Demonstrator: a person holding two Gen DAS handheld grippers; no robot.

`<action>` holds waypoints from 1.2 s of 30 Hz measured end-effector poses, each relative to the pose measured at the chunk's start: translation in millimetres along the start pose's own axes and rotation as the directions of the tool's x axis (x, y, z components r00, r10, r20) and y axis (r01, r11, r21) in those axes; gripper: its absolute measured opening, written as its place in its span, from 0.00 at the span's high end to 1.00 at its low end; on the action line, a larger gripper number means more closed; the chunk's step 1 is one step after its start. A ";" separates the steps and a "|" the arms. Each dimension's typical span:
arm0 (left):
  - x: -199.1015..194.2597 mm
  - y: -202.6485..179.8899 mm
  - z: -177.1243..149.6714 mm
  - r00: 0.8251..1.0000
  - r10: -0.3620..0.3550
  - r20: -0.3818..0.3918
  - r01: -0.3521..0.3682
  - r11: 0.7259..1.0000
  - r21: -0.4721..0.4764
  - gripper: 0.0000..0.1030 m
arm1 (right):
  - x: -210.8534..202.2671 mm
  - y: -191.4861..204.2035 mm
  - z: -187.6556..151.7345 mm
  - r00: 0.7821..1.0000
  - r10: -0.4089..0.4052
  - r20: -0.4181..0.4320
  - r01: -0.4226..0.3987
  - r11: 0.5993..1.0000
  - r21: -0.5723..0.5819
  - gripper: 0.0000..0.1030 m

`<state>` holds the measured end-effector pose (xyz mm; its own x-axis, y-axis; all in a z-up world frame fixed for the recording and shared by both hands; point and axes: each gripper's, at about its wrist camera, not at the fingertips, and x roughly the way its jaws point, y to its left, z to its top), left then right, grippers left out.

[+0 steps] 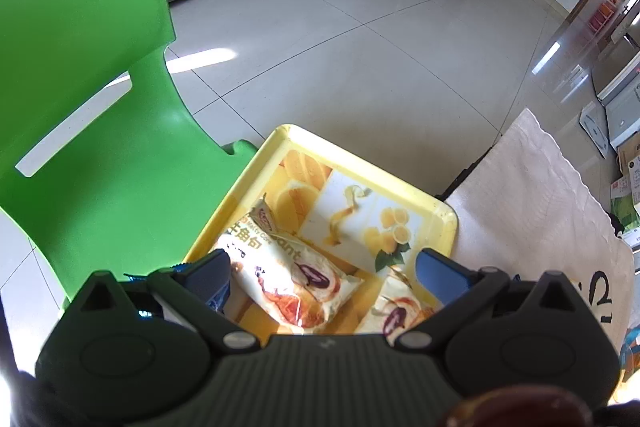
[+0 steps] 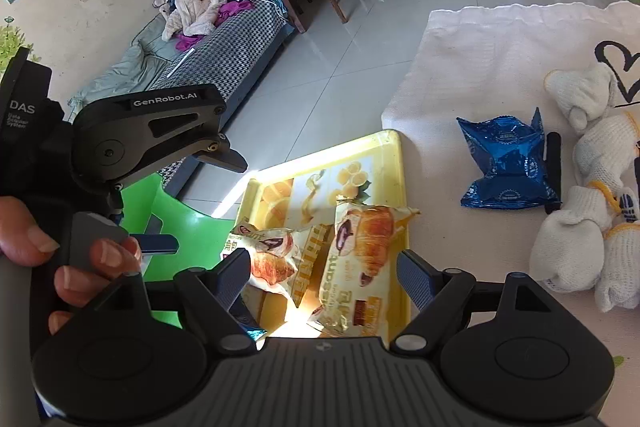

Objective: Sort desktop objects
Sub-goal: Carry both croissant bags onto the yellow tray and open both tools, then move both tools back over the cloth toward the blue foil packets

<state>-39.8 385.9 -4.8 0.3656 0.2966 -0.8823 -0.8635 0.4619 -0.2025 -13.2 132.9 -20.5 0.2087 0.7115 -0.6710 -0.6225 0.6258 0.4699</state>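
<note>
A yellow tray [image 1: 448, 223] with a lemon print sits at the table's left edge, and it also shows in the right wrist view [image 2: 396, 155]. Two cream croissant packets lie in it: one [image 1: 288, 275] on the left, one [image 1: 396, 311] on the right; they also show in the right wrist view [image 2: 272, 259] [image 2: 360, 259]. My left gripper [image 1: 320, 275] is open just above them, holding nothing. My right gripper [image 2: 324, 275] is open over the same packets, empty. A blue snack packet [image 2: 504, 163] lies on the cloth to the right, apart from both grippers.
A green plastic chair [image 1: 92, 107] stands just left of the tray. A white cloth [image 2: 480, 67] covers the table. Several white knitted gloves [image 2: 576, 219] lie at its right. The left gripper's body [image 2: 148, 139] shows in the right wrist view. Tiled floor, sofa and wooden chairs lie beyond.
</note>
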 end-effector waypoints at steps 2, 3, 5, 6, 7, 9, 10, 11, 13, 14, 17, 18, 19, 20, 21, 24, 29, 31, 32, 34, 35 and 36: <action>-0.2 -3.3 -3.2 1.000 -0.003 0.003 0.003 1.000 0.017 0.01 | -3.0 -5.1 0.1 1.000 -0.027 -0.008 0.027 1.000 0.004 0.22; 1.0 -4.5 -4.1 1.000 -0.005 0.002 0.005 1.000 0.024 0.01 | -4.7 -8.2 0.0 0.999 -0.035 -0.011 0.035 0.999 0.011 0.22; 2.1 -8.6 -6.5 1.000 -0.015 -0.009 0.015 0.999 0.033 0.01 | -8.7 -15.2 0.2 0.999 -0.047 -0.019 0.048 0.999 0.024 0.22; 2.4 -10.7 -7.9 1.000 -0.022 -0.014 0.022 0.999 0.036 0.01 | -11.5 -18.3 0.4 0.998 -0.057 -0.020 0.057 0.998 0.031 0.22; 2.3 -14.0 -10.0 0.999 -0.028 -0.018 0.028 0.999 0.042 0.01 | -15.0 -22.2 0.2 0.998 -0.067 -0.016 0.067 0.997 0.037 0.22; 2.4 -20.7 -14.4 0.999 -0.035 -0.024 0.036 0.997 0.061 0.01 | -21.2 -28.7 1.5 0.996 -0.084 -0.011 0.085 0.995 0.046 0.22; 2.5 -24.2 -17.0 0.999 -0.039 -0.027 0.041 0.996 0.074 0.01 | -24.4 -32.5 2.4 0.995 -0.095 -0.009 0.096 0.994 0.052 0.22; 3.0 -28.6 -20.1 0.999 -0.045 -0.031 0.047 0.995 0.089 0.01 | -27.2 -35.4 3.0 0.994 -0.105 -0.006 0.105 0.993 0.058 0.22; 4.2 -36.8 -26.1 0.998 -0.056 -0.041 0.061 0.991 0.115 0.01 | -34.2 -42.6 4.2 0.992 -0.130 -0.001 0.130 0.989 0.073 0.22; 4.7 -40.2 -28.8 0.997 -0.061 -0.045 0.066 0.990 0.126 0.01 | -36.4 -45.7 4.8 0.990 -0.142 -0.001 0.141 0.987 0.079 0.22; 6.3 -52.3 -39.0 0.996 -0.074 -0.058 0.082 0.983 0.164 0.01 | -44.5 -57.4 7.1 0.983 -0.185 0.005 0.184 0.978 0.100 0.22; 7.3 -56.8 -43.3 0.995 -0.076 -0.064 0.087 0.980 0.177 0.01 | -47.3 -61.7 7.9 0.981 -0.195 0.007 0.193 0.975 0.110 0.22; 8.1 -60.4 -46.7 0.994 -0.079 -0.070 0.091 0.978 0.188 0.01 | -50.3 -66.9 9.1 0.978 -0.207 0.006 0.205 0.971 0.124 0.22; 8.6 -64.2 -49.9 0.994 -0.084 -0.076 0.097 0.975 0.198 0.01 | -53.1 -71.0 10.1 0.976 -0.217 0.007 0.214 0.967 0.137 0.22; 8.7 -67.9 -52.9 0.993 -0.090 -0.078 0.104 0.973 0.208 0.01 | -56.7 -76.4 11.2 0.973 -0.229 0.010 0.225 0.962 0.152 0.22; 7.8 -80.0 -61.1 0.991 -0.107 -0.079 0.124 0.962 0.244 0.01 | -68.1 -89.9 14.5 0.966 -0.258 0.020 0.250 0.949 0.191 0.22; 8.0 -99.2 -74.5 0.986 -0.133 -0.099 0.156 0.947 0.281 0.01 | -85.9 -113.7 20.0 0.938 -0.345 0.010 0.333 0.911 0.244 0.22; 8.2 -106.6 -80.2 0.984 -0.142 -0.109 0.169 0.940 0.297 0.01 | -91.5 -125.6 21.4 0.924 -0.382 -0.006 0.370 0.889 0.269 0.22; 8.3 -110.6 -83.6 0.983 -0.144 -0.114 0.173 0.936 0.306 0.01 | -94.4 -131.6 21.6 0.918 -0.396 -0.012 0.383 0.879 0.284 0.22; 8.9 -117.9 -89.2 0.982 -0.146 -0.123 0.178 0.930 0.321 0.01 | -99.0 -143.7 20.8 0.909 -0.416 -0.032 0.404 0.858 0.316 0.22; 9.3 -120.6 -91.3 0.981 -0.147 -0.127 0.181 0.929 0.324 0.01 | -101.1 -151.1 19.7 0.904 -0.424 -0.047 0.414 0.845 0.338 0.22; 9.9 -123.9 -93.7 0.980 -0.149 -0.131 0.184 0.927 0.326 0.01 | -102.5 -157.3 18.3 0.902 -0.428 -0.059 0.419 0.835 0.356 0.22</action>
<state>38.2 253.3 -28.3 0.4411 0.1126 -0.8904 -0.6201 0.7554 -0.2117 77.1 -32.6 -15.2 0.4098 0.3551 -0.8402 -0.1635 0.9348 0.3154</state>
